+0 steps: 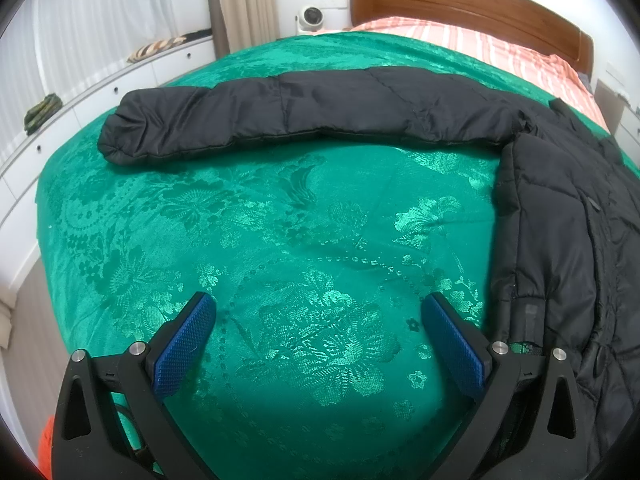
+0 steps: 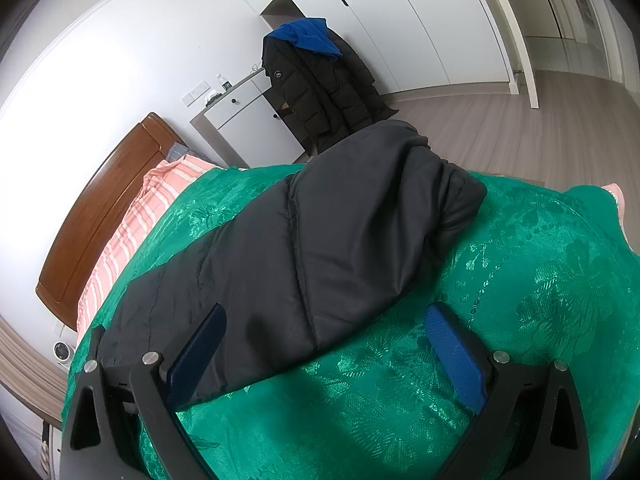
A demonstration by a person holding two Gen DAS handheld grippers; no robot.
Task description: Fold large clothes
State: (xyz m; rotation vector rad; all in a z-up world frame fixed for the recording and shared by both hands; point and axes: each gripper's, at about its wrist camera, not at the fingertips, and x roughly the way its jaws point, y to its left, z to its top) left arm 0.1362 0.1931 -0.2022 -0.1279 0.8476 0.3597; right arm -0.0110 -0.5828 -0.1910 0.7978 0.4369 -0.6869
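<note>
Left wrist view, bottom of frame: the left claw (image 1: 318,312) stands wide apart, its blue pads (image 1: 186,344) bare, nothing between them but the green bedspread (image 1: 280,240). It holds nothing. At lower right of the frame the hem of the black padded jacket (image 1: 560,216) lies just beside the right-hand pad, not between the pads. The jacket body runs up the right edge. From it one sleeve (image 1: 280,116) extends flat across the upper middle of the frame, its cuff at upper left, well apart from the claw. Beyond, at upper right, a striped pink sheet (image 1: 500,52) and a wooden headboard (image 1: 460,0).

Right wrist view, bottom of frame: the right claw (image 2: 326,322) is likewise spread wide and grips nothing. Its left-hand pad rests over or against the other sleeve (image 2: 320,232); contact cannot be confirmed. The right-hand pad is over bare bedspread. The sleeve runs toward the upper right, with its cuff bunched near the bed's far edge. A second dark coat (image 2: 320,88) hangs by the white cabinets at upper centre; it is no part of this fold.

Assessment: the jacket lies spread with both sleeves out; folding appears not yet begun. Recommended practice for the sleeve fold:
- Take each sleeve near the cuff, pinching the full padded thickness, as the slick shell will likely slip from a shallow bite.
- Lift clear of the bedspread before carrying it across the body, to avoid dragging the cover into wrinkles.
- Lay it flat and smooth out trapped air.
</note>
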